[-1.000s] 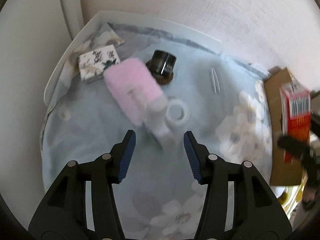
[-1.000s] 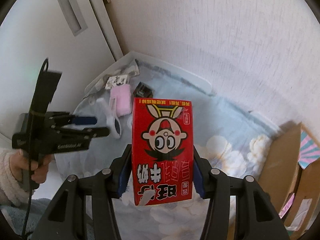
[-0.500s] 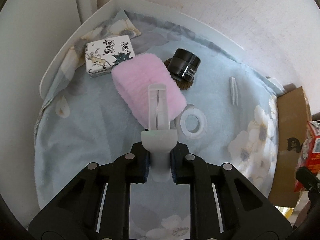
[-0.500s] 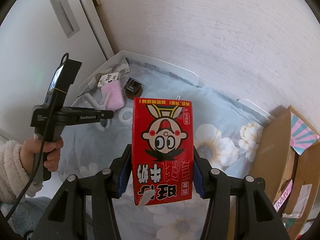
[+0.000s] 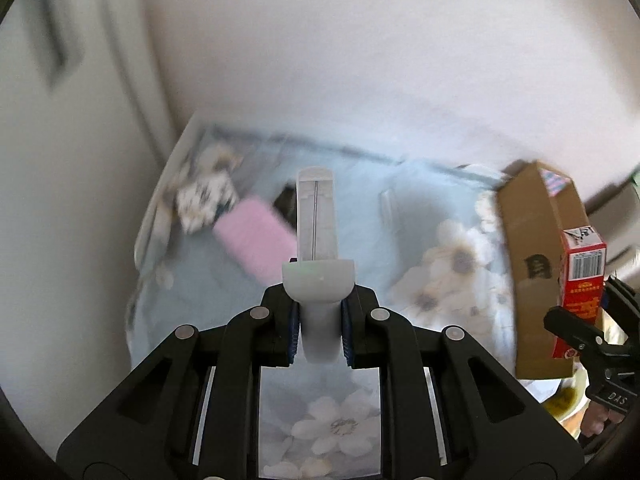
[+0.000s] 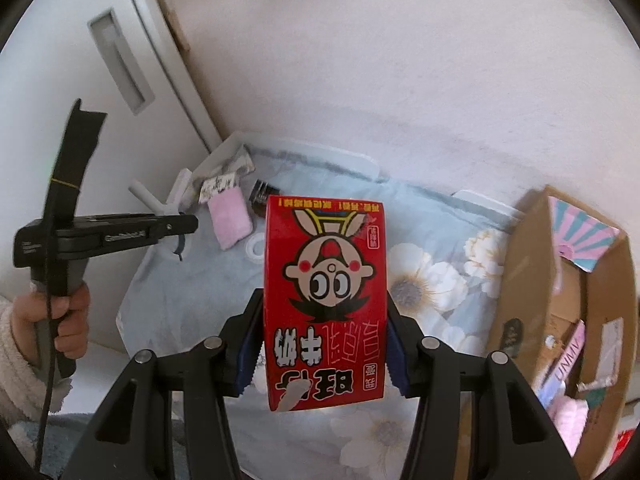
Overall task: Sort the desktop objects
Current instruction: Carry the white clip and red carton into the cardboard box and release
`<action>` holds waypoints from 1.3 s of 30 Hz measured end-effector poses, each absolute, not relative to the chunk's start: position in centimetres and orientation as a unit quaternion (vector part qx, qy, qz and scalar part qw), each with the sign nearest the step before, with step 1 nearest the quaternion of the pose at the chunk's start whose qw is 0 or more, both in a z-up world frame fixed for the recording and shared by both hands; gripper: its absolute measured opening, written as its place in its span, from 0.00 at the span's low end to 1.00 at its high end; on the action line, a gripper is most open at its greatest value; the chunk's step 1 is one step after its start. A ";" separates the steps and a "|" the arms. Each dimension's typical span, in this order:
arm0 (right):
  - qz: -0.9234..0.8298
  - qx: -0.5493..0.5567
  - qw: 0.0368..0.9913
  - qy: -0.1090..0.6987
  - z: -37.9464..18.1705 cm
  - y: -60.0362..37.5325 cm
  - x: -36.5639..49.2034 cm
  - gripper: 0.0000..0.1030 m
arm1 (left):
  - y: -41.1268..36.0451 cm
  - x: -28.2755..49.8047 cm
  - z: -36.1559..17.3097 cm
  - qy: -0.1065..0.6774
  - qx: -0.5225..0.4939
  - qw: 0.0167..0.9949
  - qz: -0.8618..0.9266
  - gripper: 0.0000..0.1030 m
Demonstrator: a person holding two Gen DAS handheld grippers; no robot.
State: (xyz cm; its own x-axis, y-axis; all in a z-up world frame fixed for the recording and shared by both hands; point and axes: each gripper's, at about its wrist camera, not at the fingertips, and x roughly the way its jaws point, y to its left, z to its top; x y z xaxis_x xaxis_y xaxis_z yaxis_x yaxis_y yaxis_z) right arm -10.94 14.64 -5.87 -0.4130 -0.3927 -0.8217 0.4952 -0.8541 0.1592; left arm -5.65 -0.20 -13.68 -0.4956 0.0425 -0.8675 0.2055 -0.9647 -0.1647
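Observation:
My left gripper [image 5: 319, 330] is shut on a white plastic T-shaped tool [image 5: 316, 236] and holds it up above the flowered blue cloth [image 5: 224, 300]. It also shows in the right wrist view [image 6: 176, 226], with the white tool [image 6: 160, 204] sticking up. My right gripper [image 6: 322, 354] is shut on a red milk carton [image 6: 326, 300] with a cartoon face, held above the cloth. The carton also shows at the right in the left wrist view [image 5: 580, 280].
A pink fluffy pad [image 6: 230, 216], a patterned small box [image 6: 218, 188], a black jar [image 6: 262, 196] and a white ring [image 6: 256, 248] lie on the cloth at the back left. An open cardboard box [image 6: 568, 320] with items stands at the right. A wall is behind.
My left gripper closed on the white tool and lifted it off the cloth, tilting upward. My right gripper with the red carton moved right, toward the cardboard box.

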 end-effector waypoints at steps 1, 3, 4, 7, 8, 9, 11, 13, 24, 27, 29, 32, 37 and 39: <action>-0.844 0.467 0.259 0.051 -5.4 15.2 -10.7 0.47 | 0.7 -6.1 -12.6 0.112 0.492 0.038 -0.863 0.14; -0.854 0.455 0.246 0.048 -4.3 16.4 -10.3 0.47 | 2.3 -7.0 -10.7 0.102 0.477 0.015 -0.873 0.14; -0.862 0.448 0.234 0.045 -3.6 17.4 -10.0 0.47 | 3.1 -7.4 -10.0 0.098 0.472 0.005 -0.876 0.14; -0.879 0.432 0.199 0.031 -2.3 20.2 -9.2 0.47 | 6.2 -8.7 -8.1 0.080 0.456 -0.029 -0.886 0.14; -0.885 0.426 0.184 0.028 -1.9 21.2 -8.9 0.47 | 7.3 -9.1 -7.7 0.074 0.453 -0.040 -0.887 0.14; -0.889 0.423 0.175 0.025 -1.8 22.0 -8.6 0.47 | 8.8 -9.8 -7.3 0.067 0.452 -0.056 -0.888 0.14; -0.896 0.419 0.147 0.014 -1.5 24.2 -7.9 0.47 | 11.1 -10.7 -6.8 0.059 0.450 -0.081 -0.888 0.14; -0.901 0.416 0.121 0.005 -1.5 26.1 -7.3 0.47 | 14.2 -11.6 -6.5 0.051 0.447 -0.113 -0.886 0.14; -0.907 0.417 0.011 -0.064 -3.8 34.3 -4.7 0.47 | 29.8 -15.0 -9.4 -0.027 0.481 -0.225 -0.847 0.14; -0.903 0.423 0.018 -0.077 -4.9 35.1 -4.8 0.47 | 32.1 -15.9 -10.7 -0.039 0.493 -0.228 -0.839 0.14; -0.899 0.430 0.020 -0.079 -5.5 35.3 -5.1 0.48 | 33.1 -16.4 -11.2 -0.043 0.498 -0.227 -0.836 0.14; -0.895 0.438 0.030 -0.084 -6.5 36.0 -4.9 0.48 | 34.3 -16.6 -12.0 -0.051 0.502 -0.225 -0.834 0.14; -0.886 0.451 0.052 -0.091 -7.8 36.5 -5.6 0.48 | 35.4 -17.6 -12.6 -0.044 0.519 -0.236 -0.820 0.71; -0.880 0.462 0.052 -0.096 -8.2 36.8 -6.0 0.49 | 35.2 -18.0 -12.0 -0.035 0.507 -0.230 -0.830 0.95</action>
